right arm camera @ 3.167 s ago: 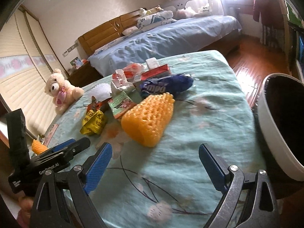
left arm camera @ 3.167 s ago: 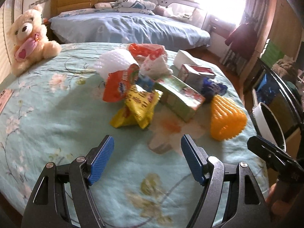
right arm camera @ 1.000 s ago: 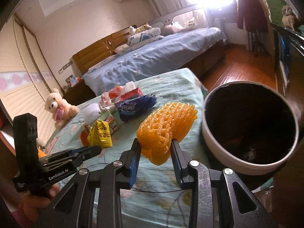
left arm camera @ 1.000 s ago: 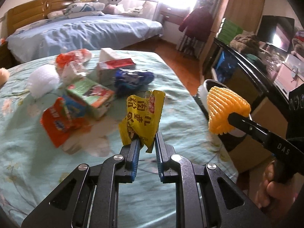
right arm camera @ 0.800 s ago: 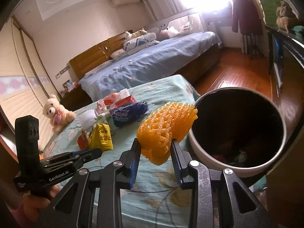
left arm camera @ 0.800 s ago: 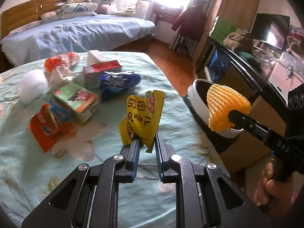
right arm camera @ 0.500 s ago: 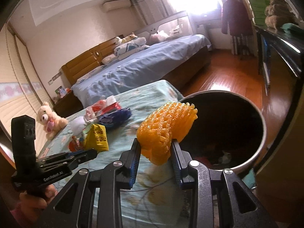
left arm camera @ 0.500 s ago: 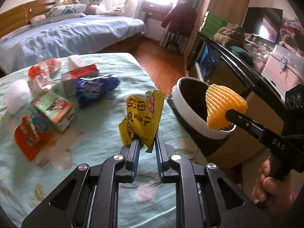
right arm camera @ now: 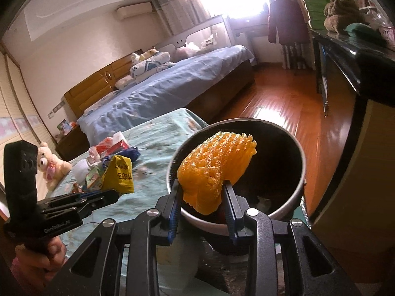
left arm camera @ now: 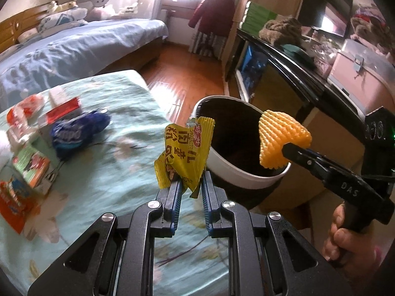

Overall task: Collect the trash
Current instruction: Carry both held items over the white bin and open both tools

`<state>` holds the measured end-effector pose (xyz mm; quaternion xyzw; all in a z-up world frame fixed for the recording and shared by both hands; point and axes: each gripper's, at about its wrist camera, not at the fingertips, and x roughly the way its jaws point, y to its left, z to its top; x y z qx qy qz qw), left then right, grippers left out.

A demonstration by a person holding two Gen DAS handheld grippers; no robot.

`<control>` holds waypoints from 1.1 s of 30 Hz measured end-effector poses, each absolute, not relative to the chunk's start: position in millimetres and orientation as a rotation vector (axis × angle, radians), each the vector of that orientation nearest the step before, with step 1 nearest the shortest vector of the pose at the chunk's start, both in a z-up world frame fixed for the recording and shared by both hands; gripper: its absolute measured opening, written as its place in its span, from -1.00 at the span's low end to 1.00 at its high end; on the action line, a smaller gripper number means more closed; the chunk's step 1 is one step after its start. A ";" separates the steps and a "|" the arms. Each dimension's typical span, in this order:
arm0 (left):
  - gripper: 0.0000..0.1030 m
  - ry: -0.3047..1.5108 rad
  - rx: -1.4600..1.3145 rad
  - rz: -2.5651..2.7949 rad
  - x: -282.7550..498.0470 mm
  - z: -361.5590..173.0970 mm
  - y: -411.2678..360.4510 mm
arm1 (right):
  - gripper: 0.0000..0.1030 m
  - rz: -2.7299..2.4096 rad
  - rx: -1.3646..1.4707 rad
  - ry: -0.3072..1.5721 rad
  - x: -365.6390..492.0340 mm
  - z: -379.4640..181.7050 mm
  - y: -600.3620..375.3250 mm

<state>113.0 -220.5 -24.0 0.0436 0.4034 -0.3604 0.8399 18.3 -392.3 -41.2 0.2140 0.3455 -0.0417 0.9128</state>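
My left gripper (left arm camera: 190,185) is shut on a crumpled yellow snack wrapper (left arm camera: 184,153), held upright over the near edge of the bed, just left of the white-rimmed trash bin (left arm camera: 237,172). The right gripper (right arm camera: 201,197) is shut on an orange foam fruit net (right arm camera: 214,170), which hangs over the bin's dark opening (right arm camera: 271,162). In the left wrist view that orange net (left arm camera: 279,135) sits above the bin's right rim. The right wrist view shows the yellow wrapper (right arm camera: 119,175) left of the bin.
More trash lies on the green floral bedspread (left arm camera: 118,162): a blue wrapper (left arm camera: 76,130), a green carton (left arm camera: 32,167), a red-and-white box (left arm camera: 61,108), an orange packet (left arm camera: 14,204). A black cabinet (left arm camera: 308,79) stands right of the bin. Wooden floor (right arm camera: 284,98) and a blue bed (right arm camera: 172,81) lie beyond.
Both grippers have swung right, away from the trash pile toward the bin. The orange net has gone from beside the bin to over its opening. Both grips are unchanged.
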 end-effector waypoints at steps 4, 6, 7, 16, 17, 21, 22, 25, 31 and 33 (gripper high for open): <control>-0.72 0.855 0.115 -0.792 112.6 -21.0 -237.4 | -0.38 -0.102 0.446 0.715 18.3 -43.1 -402.1; -0.72 0.849 0.130 -0.804 112.3 -18.6 -245.7 | -0.38 -0.109 0.450 0.715 18.4 -43.7 -406.8; -0.72 0.848 0.134 -0.808 112.1 -18.1 -248.5 | -0.38 -0.114 0.450 0.715 18.4 -43.8 -409.4; -0.72 0.841 0.152 -0.835 119.1 -11.7 -273.6 | -0.38 -0.137 0.447 0.727 19.5 -46.7 -423.1; -0.72 0.842 0.156 -0.837 120.2 -11.8 -276.3 | -0.38 -0.136 0.446 0.731 20.2 -47.6 -423.8; -0.71 0.850 0.167 -0.849 123.3 -13.1 -287.8 | -0.37 -0.136 0.440 0.740 22.4 -50.4 -425.7; -0.71 0.851 0.172 -0.851 123.7 -13.7 -289.0 | -0.37 -0.136 0.439 0.742 23.3 -50.8 -425.9; -0.71 0.865 0.179 -0.858 126.4 -16.9 -294.8 | -0.37 -0.137 0.439 0.750 26.1 -52.3 -427.8; -0.58 0.877 0.188 -0.853 128.9 -21.4 -300.3 | -0.30 -0.144 0.447 0.763 30.1 -54.9 -433.1; -0.37 0.880 0.190 -0.846 129.8 -22.2 -301.5 | -0.20 -0.140 0.451 0.770 32.3 -55.7 -434.7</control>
